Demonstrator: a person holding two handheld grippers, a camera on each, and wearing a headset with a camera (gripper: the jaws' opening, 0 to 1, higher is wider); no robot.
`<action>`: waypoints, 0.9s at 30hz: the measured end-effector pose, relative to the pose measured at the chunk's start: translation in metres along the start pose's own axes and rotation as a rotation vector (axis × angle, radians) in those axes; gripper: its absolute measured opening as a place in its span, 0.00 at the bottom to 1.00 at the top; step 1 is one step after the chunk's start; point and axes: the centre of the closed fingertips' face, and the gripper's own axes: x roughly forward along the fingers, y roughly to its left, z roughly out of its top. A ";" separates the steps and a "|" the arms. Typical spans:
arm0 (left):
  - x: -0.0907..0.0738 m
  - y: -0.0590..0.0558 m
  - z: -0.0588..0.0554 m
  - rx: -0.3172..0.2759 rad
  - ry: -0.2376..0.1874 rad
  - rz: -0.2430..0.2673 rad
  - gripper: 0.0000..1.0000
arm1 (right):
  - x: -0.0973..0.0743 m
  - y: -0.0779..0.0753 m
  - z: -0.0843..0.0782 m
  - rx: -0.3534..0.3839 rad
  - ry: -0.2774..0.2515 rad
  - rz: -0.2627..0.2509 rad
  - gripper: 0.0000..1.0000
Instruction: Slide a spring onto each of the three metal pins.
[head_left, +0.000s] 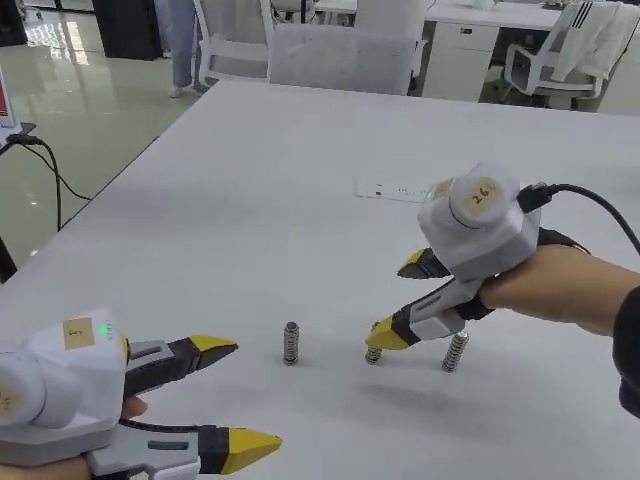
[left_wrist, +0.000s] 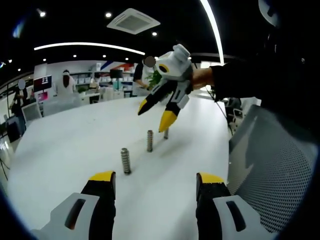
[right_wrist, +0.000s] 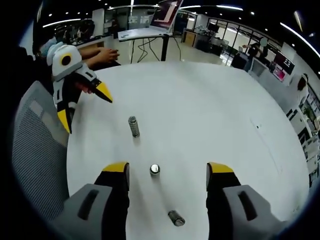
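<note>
Three coiled springs stand upright in a row on the white table (head_left: 250, 200): a left spring (head_left: 291, 343), a middle spring (head_left: 373, 354) and a right spring (head_left: 455, 351). Each seems to sit around a pin. My right gripper (head_left: 395, 303) hangs open just above the middle spring, its lower yellow tip touching or nearly touching it. In the right gripper view the middle spring (right_wrist: 155, 170) shows end-on between the open jaws of the right gripper (right_wrist: 168, 167). My left gripper (head_left: 240, 395) is open and holds nothing, near the table's front edge, short of the left spring (left_wrist: 125, 161).
A white paper strip (head_left: 395, 190) lies on the table beyond the right gripper. Office chairs (head_left: 340, 55) stand at the far edge. A black cable (head_left: 600, 205) trails from the right gripper. A mesh chair back (left_wrist: 275, 165) is beside the left gripper.
</note>
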 end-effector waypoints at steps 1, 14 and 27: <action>0.000 0.000 0.000 0.001 0.001 -0.001 0.61 | -0.002 -0.001 -0.002 0.006 -0.006 -0.005 0.62; 0.004 -0.001 0.006 0.005 -0.004 -0.006 0.62 | -0.023 0.000 -0.018 0.067 -0.070 -0.055 0.69; 0.003 -0.003 0.011 0.007 -0.013 -0.004 0.62 | -0.043 0.007 -0.041 0.123 -0.140 -0.076 0.72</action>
